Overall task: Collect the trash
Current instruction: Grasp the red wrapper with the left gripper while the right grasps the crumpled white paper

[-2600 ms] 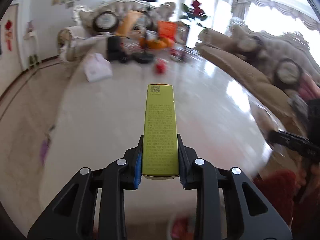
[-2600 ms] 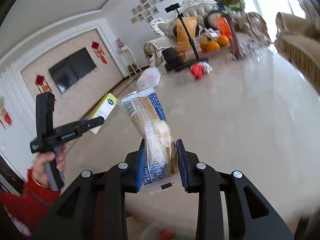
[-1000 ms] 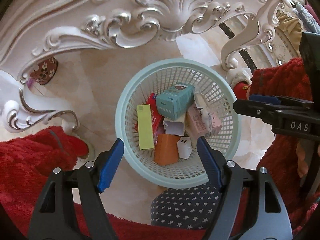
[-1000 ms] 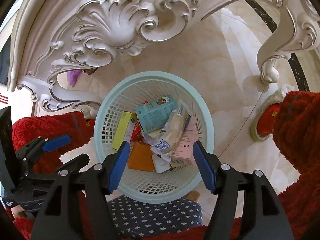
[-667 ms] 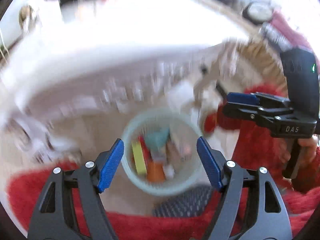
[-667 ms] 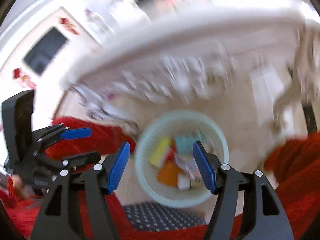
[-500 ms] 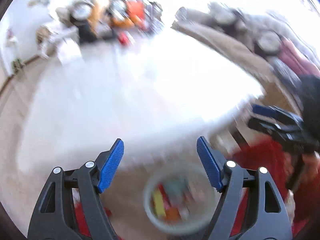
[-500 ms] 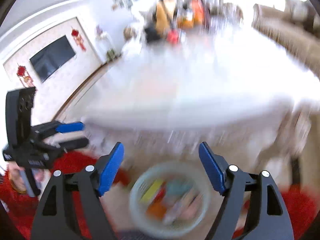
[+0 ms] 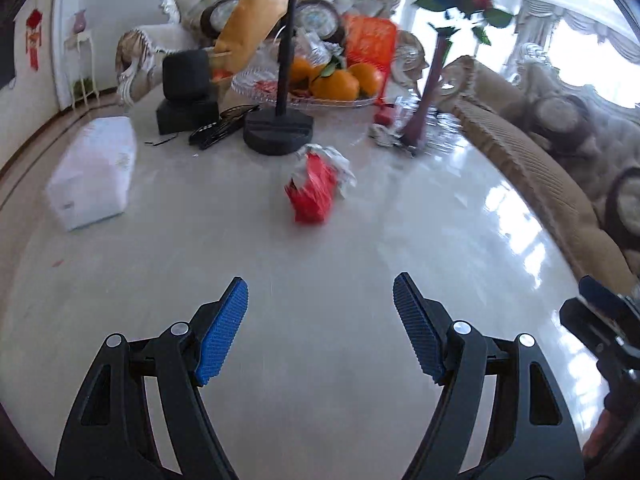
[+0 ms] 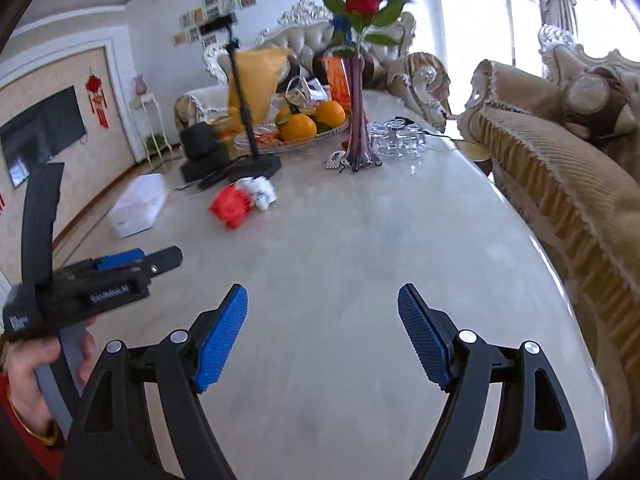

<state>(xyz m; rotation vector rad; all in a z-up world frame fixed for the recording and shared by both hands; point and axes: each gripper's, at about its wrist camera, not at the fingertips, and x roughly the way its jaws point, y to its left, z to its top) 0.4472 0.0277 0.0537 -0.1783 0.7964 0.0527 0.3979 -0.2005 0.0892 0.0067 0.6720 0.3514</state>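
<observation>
Glossy marble bench (image 9: 320,264) carries a crumpled red wrapper (image 9: 316,190) far ahead, near a black stand base (image 9: 278,130). Left tongs (image 9: 320,304) and right tongs (image 10: 322,312) both gape wide, holding nothing.

Both loads dropped, you're back over the table with nothing held.

Your left gripper (image 9: 320,292), which clamped the yellow-green box 2.6 s ago, now has its jaws spread wide with nothing between them; same for your right gripper (image 10: 322,300), which had the bread wrapper. Both items showed up in the mint basket on the floor a second ago, and that basket is now out of both views. You've swung up from looking down at it to facing along the marble table (image 9: 280,320), closer to the crumpled red wrapper (image 9: 314,188) than at the start. Motion blur from half a second ago has cleared.
</observation>
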